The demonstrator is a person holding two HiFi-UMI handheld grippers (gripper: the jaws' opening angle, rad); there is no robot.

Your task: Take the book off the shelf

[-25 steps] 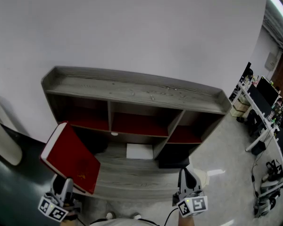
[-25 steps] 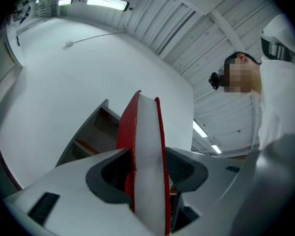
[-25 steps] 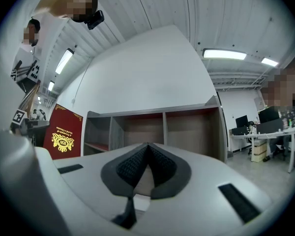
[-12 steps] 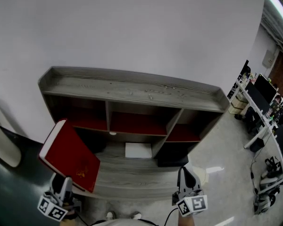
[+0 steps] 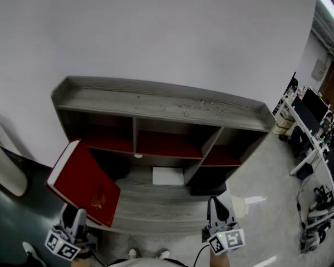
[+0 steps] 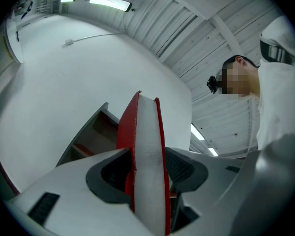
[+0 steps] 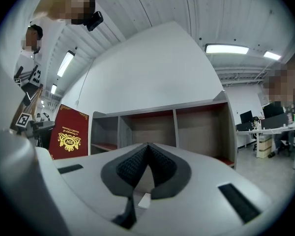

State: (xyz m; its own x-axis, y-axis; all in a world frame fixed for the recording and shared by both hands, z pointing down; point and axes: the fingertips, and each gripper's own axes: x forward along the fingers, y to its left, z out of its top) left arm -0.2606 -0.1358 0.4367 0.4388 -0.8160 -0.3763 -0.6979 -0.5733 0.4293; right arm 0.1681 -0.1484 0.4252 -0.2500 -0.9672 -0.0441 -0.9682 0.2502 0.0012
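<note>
My left tool (image 5: 77,220) is pinching the red book (image 5: 83,182) by its lower edge. In the left gripper view the two dark pads press on the red covers from either side, with the white block of pages (image 6: 148,146) running up between them from the left tool (image 6: 146,165). The book rises ahead of that tool, tilted, with its gold emblem facing my side. It is clear of the shelf (image 5: 161,107) and sits in front of the shelf's left end, out of every compartment.

My right tool (image 5: 216,209) hangs well apart from the left one, off to its right, and carries nothing. In the right gripper view the pads of the right tool (image 7: 147,149) are pressed together at their tips, with nothing between them. From there I see the book (image 7: 69,132) up and to the left of the tool, and the shelf (image 7: 177,127) straight ahead against the white wall.

A white sheet (image 5: 168,176) lies in the lower middle compartment, ahead of the right tool and a little to its left. Far to the right of that tool stand desks with monitors (image 5: 306,115).
</note>
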